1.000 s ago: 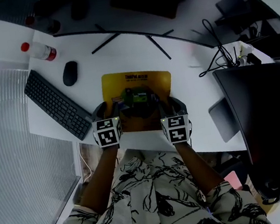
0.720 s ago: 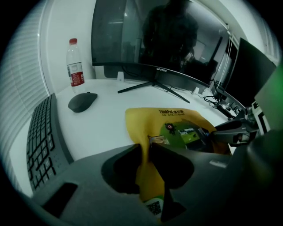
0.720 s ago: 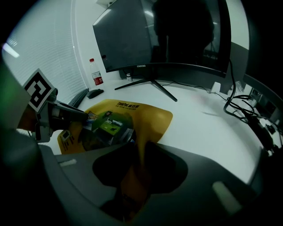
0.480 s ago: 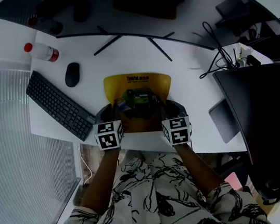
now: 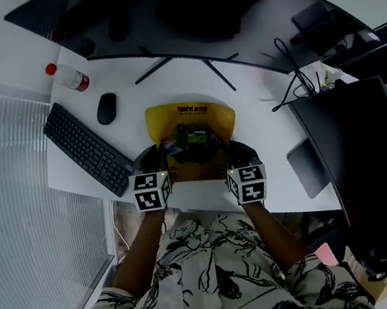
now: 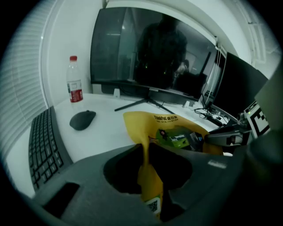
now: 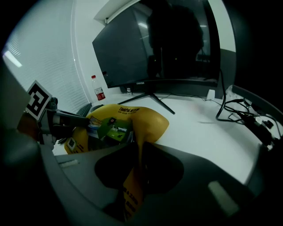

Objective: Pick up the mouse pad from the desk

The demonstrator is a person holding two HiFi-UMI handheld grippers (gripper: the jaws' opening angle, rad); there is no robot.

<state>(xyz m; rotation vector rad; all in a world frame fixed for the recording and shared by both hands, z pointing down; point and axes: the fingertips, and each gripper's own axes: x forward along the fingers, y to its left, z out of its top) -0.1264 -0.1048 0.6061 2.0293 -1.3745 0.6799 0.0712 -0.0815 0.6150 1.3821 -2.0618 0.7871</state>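
1. The left gripper [image 6: 147, 160] has its jaws closing, and the near left corner of the yellow mouse pad [image 5: 191, 116] stands between them, pinched and bent upward.
2. The right gripper [image 7: 136, 170] does the same on the near right corner. Its jaws are closing too, and the pad edge is pressed between them.
3. The pad is only partly off the desk [image 5: 262, 106]. Its near edge is raised in both grippers, and I judge that its far edge, the one with the print, rests on the white surface in front of the monitor stand [image 5: 215, 72].
4. First risk: each grip takes only a thin strip at a corner. If I lift fast, the soft material can slide out of one pair of jaws, and the pad then hangs from one side.
5. Second risk: the pad is flexible and sags between the two grippers. If one hand rises more than the other, the pad twists and pulls against the weaker grip.
6. Third risk: if I pull toward me instead of straight up, the far edge drags over the desk.
7. The mouse [image 5: 106, 108] and the keyboard [image 5: 87, 149] lie to the left, apart from the pad, so I expect no contact if I go up straight.
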